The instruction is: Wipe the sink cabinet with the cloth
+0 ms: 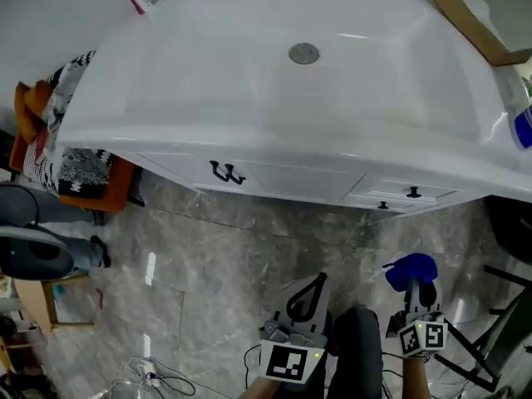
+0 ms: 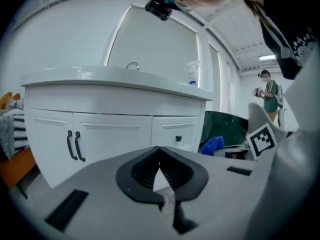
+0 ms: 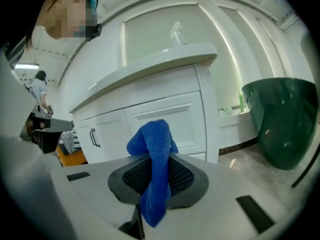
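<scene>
The white sink cabinet [image 1: 283,177] stands ahead under a white basin [image 1: 249,73], with two black door handles [image 1: 226,173] and small drawer knobs [image 1: 413,192]. My right gripper [image 1: 416,285] is shut on a blue cloth [image 3: 152,149], which bunches above the jaws and hangs down between them; the blue cloth [image 1: 410,270] is held a short way off the cabinet front. My left gripper [image 1: 307,293] is shut with nothing in it, low over the floor. In the left gripper view, the cabinet doors [image 2: 75,134] face me beyond the closed gripper [image 2: 160,159].
A chair with orange and patterned cloths [image 1: 58,140] stands left of the cabinet. A cardboard piece [image 1: 474,23] and a bottle [image 1: 519,115] rest on the basin's right side. A dark green bin [image 3: 282,119] is to the right. Cables [image 1: 150,376] lie on the marble floor.
</scene>
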`<state>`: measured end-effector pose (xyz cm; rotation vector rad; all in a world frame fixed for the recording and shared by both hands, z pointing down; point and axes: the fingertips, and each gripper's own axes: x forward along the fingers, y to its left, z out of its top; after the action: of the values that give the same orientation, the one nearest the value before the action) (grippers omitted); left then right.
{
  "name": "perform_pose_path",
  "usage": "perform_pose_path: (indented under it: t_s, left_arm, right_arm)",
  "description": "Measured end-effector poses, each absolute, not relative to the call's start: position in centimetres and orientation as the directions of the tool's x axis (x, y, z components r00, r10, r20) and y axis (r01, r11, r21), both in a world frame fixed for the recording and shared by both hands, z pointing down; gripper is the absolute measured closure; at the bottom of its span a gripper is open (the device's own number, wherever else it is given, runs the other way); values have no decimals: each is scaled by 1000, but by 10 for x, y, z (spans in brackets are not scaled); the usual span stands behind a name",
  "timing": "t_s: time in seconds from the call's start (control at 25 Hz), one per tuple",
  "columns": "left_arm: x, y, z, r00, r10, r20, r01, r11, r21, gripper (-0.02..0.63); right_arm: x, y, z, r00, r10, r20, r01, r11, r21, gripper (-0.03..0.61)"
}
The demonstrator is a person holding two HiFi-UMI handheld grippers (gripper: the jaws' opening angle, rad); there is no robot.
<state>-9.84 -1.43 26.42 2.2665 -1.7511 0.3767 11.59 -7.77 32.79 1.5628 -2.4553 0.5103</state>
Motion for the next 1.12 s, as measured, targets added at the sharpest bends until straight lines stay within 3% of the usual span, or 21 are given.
perform_pose_path:
  t_s: [0.36, 0.48, 0.6, 0.84, 1.12]
  left_arm:
    - [-81, 33, 36, 268, -877, 399, -963, -241, 117, 609]
    - [-86, 33, -39, 255, -902, 348, -962, -202, 182, 609]
    - [-90, 32, -104, 298, -918, 263, -950, -258, 177, 609]
    - [-114, 45, -181, 437, -889, 136, -893, -410, 184, 609]
    - [-180, 58, -199, 361, -925, 121, -930, -347, 117, 609]
  right_arm:
    - [120, -31, 86, -479, -767, 427, -872, 471, -132, 520]
    - [126, -27, 2, -475, -794, 380, -876, 468, -115, 520]
    - [125, -15, -59, -460, -830, 316, -888, 436, -149, 520]
    - [110, 24, -117, -438, -868, 234, -892, 388, -232, 520]
    - [99, 61, -114, -417, -880, 229, -894, 352, -277, 520]
